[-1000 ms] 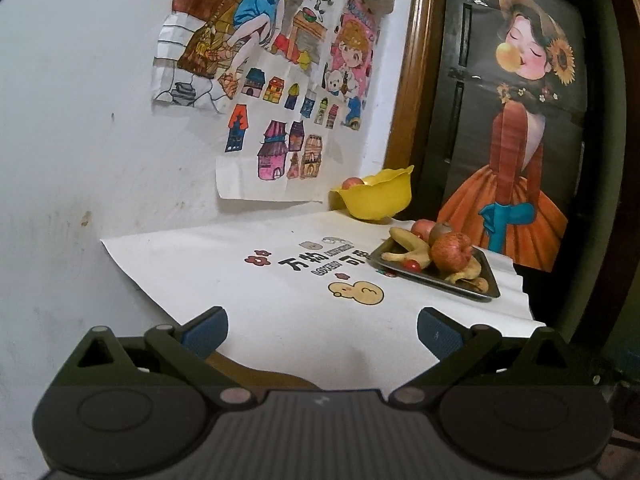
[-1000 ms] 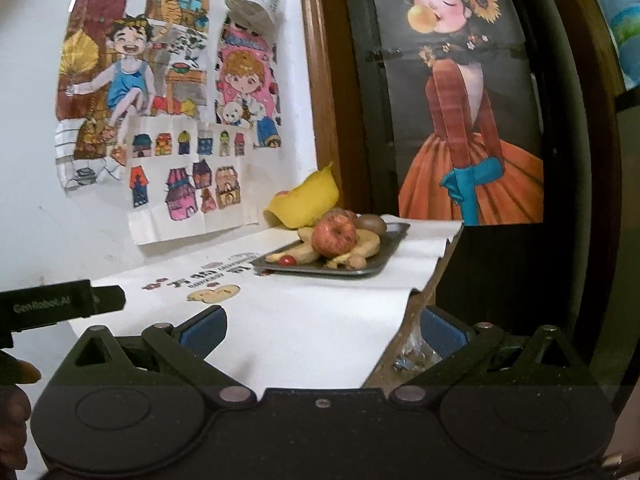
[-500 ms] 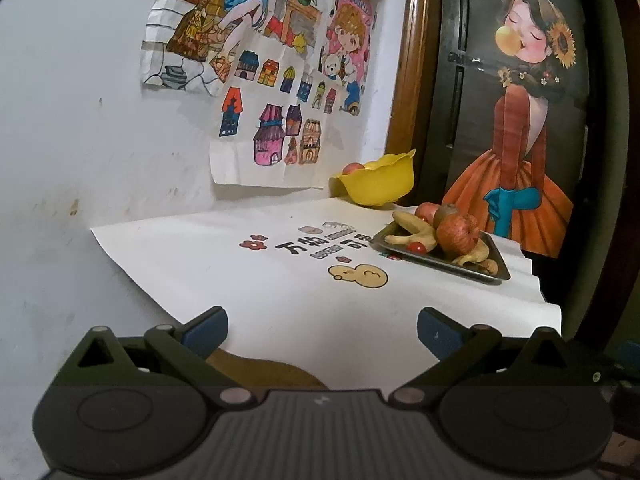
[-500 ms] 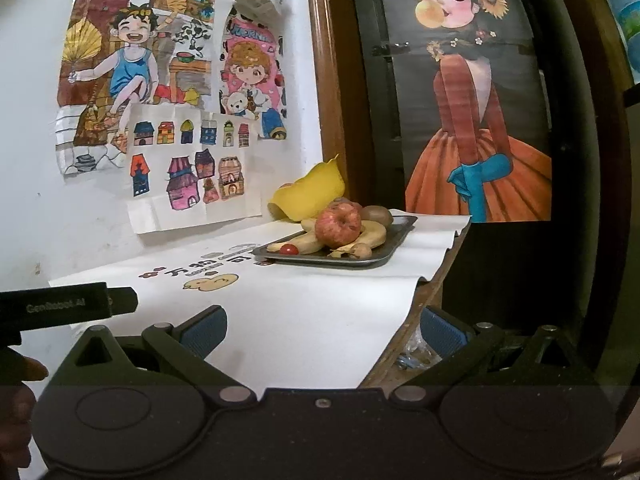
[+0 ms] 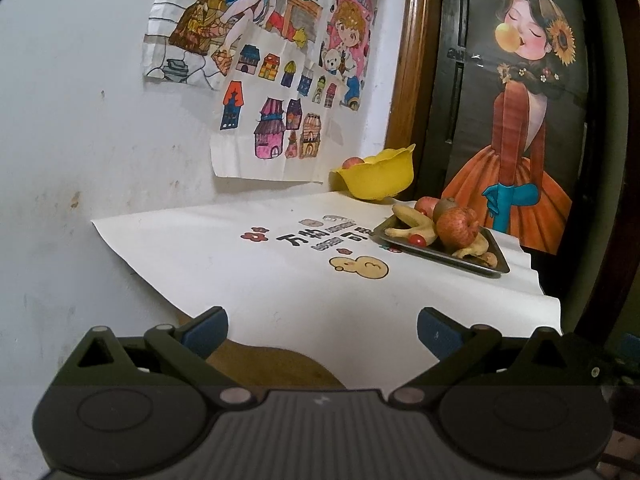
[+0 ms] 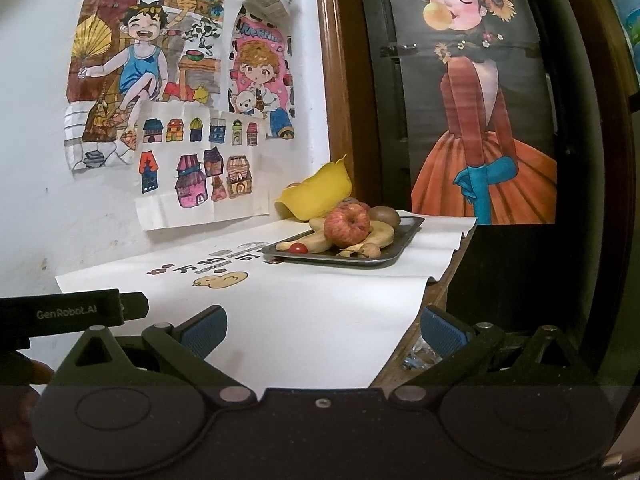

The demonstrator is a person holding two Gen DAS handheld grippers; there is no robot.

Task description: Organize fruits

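Both grippers have drifted nearer the fruit; left view: left gripper [image 5: 322, 330] fingers spread, empty, metal tray [image 5: 472, 262] far right on the bench; right view: right gripper [image 6: 323, 328] likewise agape; red apple [image 6: 346, 224] atop bananas [image 6: 320, 240], firm, smooth, best pinched across its middle.

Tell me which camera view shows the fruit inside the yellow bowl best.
The left wrist view. There the yellow bowl shows its open rim, with one reddish fruit peeking above it. In the right wrist view the bowl is seen side-on, partly behind the tray's apple, and its contents barely show.
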